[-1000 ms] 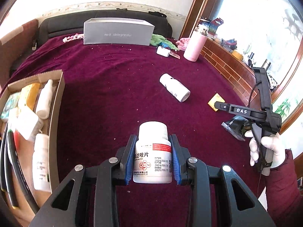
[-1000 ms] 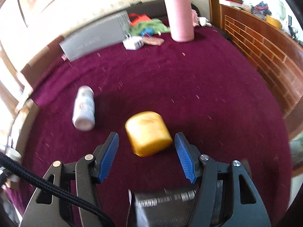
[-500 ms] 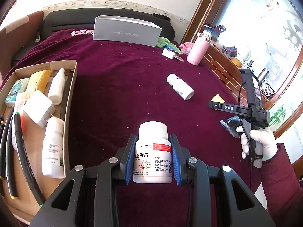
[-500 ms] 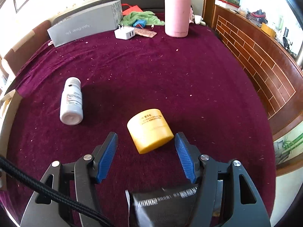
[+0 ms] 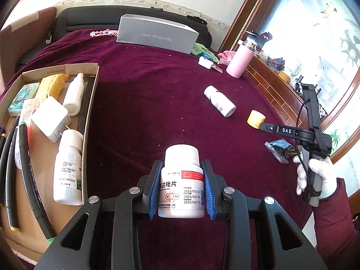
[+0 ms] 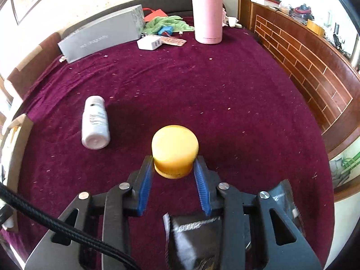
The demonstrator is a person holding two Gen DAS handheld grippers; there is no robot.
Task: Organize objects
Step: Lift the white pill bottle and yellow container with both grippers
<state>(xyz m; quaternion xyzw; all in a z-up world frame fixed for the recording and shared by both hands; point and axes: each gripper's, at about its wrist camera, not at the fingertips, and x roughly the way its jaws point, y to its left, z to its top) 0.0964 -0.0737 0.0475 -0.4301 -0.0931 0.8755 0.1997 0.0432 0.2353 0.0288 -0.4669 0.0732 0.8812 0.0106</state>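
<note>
While the box [image 5: 90,103] at nine o'clock already held several items, the left gripper [image 5: 181,189] clamped a pill bottle [image 5: 181,180], the right gripper [image 6: 173,180] had just closed on a yellow jar [image 6: 174,150], and one bottle [image 6: 95,123] lay loose at ten o'clock.

Four white bottles [image 5: 181,181], one yellow jar [image 6: 175,150]

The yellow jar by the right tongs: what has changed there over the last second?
The right tongs have just closed, and their blue pads now press the yellow jar on both sides; a second ago they stood wide apart around it. The left tongs keep their grip on the white pill bottle. The other white bottle still lies on the red cloth.
</note>
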